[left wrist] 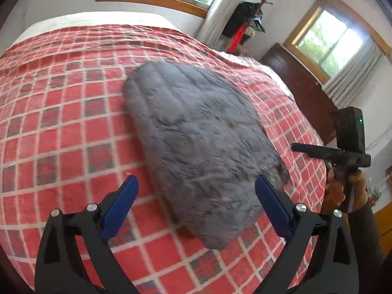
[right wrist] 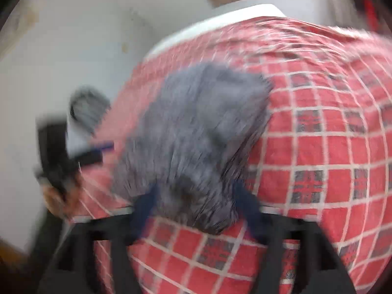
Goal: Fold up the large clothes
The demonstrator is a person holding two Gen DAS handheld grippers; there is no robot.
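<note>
Over the checked bedspread (left wrist: 61, 127), both hand-held grippers angled down, spread wide, grey garment (left wrist: 196, 132) unheld

**A Big Bed With One Fuzzy Grey Thing On It**

The bed (left wrist: 61, 103) is wide and fills most of the room. A red blanket (left wrist: 54, 132) covers the top of it. The blanket has white lines that make squares, and some squares are dark grey. At the far end of the bed, past the red blanket, a white strip (left wrist: 93, 18) shows.

A folded grey fuzzy garment (left wrist: 196, 144) lies on the red blanket, near the middle of the bed. It is soft and thick. Red blanket shows on every side of the garment.
</note>
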